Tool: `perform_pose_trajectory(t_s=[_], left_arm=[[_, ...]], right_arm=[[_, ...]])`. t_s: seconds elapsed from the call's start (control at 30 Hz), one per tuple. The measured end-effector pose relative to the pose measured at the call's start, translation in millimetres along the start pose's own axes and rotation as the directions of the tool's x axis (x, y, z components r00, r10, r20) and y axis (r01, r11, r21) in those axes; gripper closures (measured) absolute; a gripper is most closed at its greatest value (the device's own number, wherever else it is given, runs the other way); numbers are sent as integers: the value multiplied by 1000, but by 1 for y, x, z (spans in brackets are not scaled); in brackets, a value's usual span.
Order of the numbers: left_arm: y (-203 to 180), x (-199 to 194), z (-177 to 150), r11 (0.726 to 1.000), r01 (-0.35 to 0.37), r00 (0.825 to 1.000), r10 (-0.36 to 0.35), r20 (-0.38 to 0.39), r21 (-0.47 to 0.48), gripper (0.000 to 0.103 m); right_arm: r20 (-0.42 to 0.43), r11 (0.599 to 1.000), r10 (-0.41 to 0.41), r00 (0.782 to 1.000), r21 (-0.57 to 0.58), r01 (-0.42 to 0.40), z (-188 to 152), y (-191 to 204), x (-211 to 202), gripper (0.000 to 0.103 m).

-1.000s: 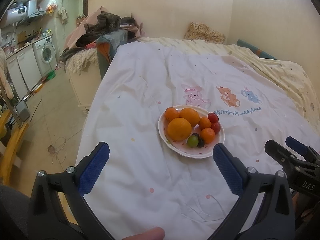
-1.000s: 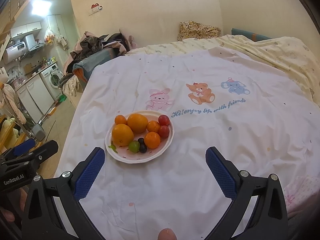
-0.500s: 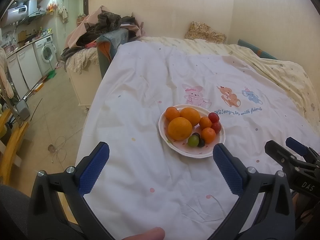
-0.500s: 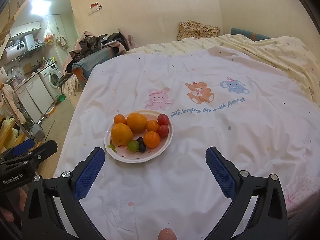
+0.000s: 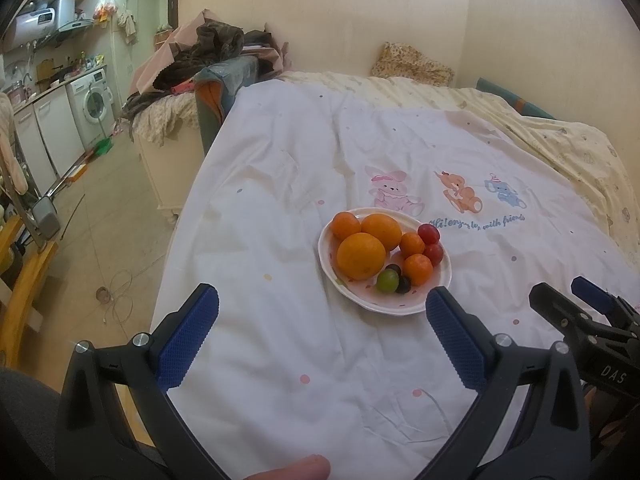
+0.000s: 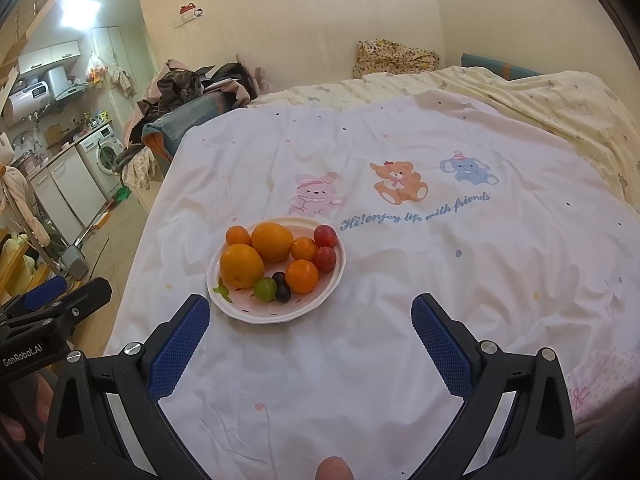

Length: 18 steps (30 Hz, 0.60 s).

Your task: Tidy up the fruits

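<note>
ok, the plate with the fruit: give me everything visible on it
The plate is round and shallow with a wavy white rim and a pinkish, speckled inside, glossy like ceramic. It sits flat on the white bedsheet, near the cartoon print. It holds two large oranges, three small orange fruits, two red ones, a green grape and two dark grapes. Both the left gripper and the right gripper are open, short of it, not touching.

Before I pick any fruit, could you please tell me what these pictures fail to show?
- Plate floor: both views, covered by fruit.
- Second dark grape: both views, mostly hidden behind the green grape.
- Right gripper in the left view: cut off by the edge.
- Undersides of the big oranges: both views, facing down.
</note>
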<state>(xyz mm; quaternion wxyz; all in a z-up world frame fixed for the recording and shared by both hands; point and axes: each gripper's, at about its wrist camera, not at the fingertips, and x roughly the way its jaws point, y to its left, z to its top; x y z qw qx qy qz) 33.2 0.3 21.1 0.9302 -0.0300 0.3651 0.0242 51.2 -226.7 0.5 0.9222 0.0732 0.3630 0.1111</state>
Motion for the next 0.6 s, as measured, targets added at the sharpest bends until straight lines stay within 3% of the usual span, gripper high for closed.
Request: perform_pose_trajectory(t_s=[0.6], left_arm=[[2, -2, -3, 1000, 5, 1000, -5, 4, -11, 1]], right_arm=[[-3, 1000, 9, 1000, -9, -10, 0, 4, 1, 0]])
